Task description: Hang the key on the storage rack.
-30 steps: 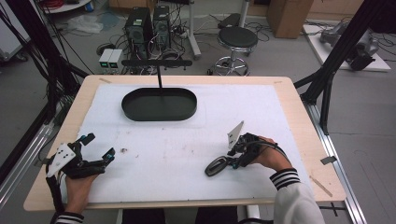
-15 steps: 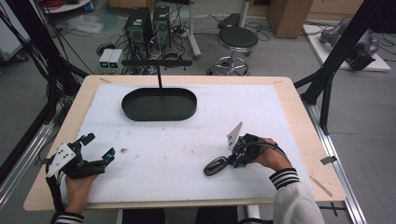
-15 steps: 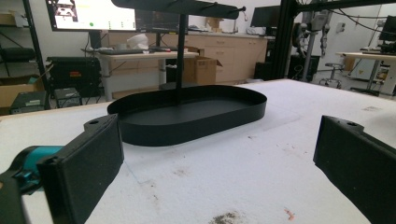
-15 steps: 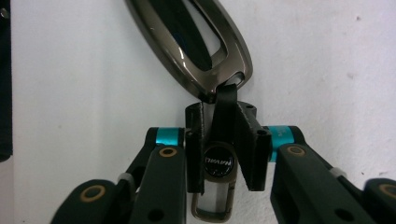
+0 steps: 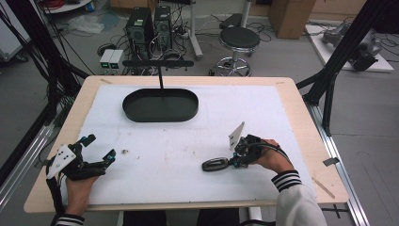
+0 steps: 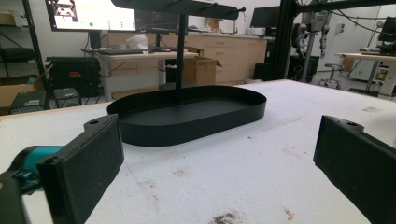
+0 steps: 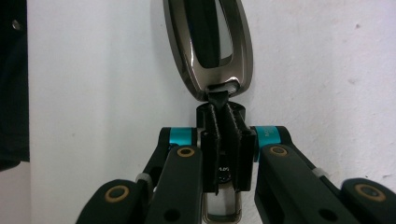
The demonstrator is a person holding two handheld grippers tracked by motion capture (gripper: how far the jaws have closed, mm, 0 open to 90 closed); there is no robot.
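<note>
At the left of the high view, the left gripper (image 5: 99, 149) rests low on the white foam-like sheet (image 5: 179, 141) that covers the pale wooden table (image 5: 301, 122). A hand (image 5: 79, 188) holds it from below, and a grey three-cornered plate sits on top of it. Its two black jaws are spread wide with nothing between them; in the left gripper view their flat rectangular pads (image 6: 88, 163) have a fine grainy texture, and one carries a teal fitting. The sheet is matt and slightly rough, marked with small dark smudges and crumbs.

Farther back, near the middle of the table, stands a black oval metal tray with a low upright wall (image 5: 160, 104). Its smooth dark floor holds nothing loose. A thin black post rises from it to a horizontal black bar (image 5: 157, 63) above.

To the right, a dark, glossy, elongated oval object with a polished metallic rim (image 5: 215, 164) lies flat on the sheet, pointing left, well apart from the tray. In the right gripper view this object (image 7: 210, 44) has a gunmetal, mirror-like bezel around a black centre with a pale reflective patch, and it tapers to a narrow end with a small black tab.

The right gripper (image 7: 223, 105) has its jaws pressed together, pinching that tab, so the object extends straight out from the tips. The gripper's links are matt black with brass-coloured pivots and teal collars. In the high view a hand (image 5: 270, 155) with a black-and-white striped cuff holds it.
</note>
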